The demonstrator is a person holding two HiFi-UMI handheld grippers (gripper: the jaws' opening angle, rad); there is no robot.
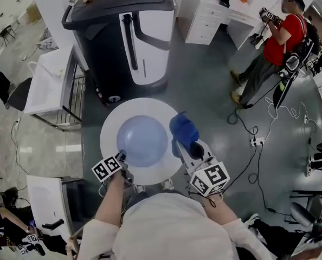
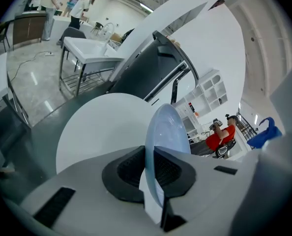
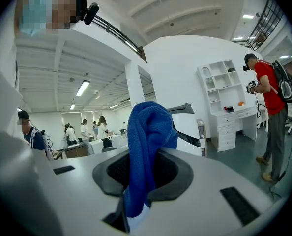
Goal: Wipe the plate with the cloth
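Plate (image 1: pixel 142 140), pale blue, sits at the centre of the head view over the round white table (image 1: pixel 111 118); whether it rests on the tabletop cannot be determined. Its near-left rim is clamped between the narrow jaws of the left gripper (image 1: pixel 121 156), while the right gripper (image 1: pixel 179 148), just beside the plate's right edge, is closed on the bunched blue cloth (image 1: pixel 184 130), which stands up out of its jaws. A black-and-white machine (image 1: pixel 123 31) occupies the upper centre, and a person in a red shirt (image 1: pixel 277 37) stands at upper right.
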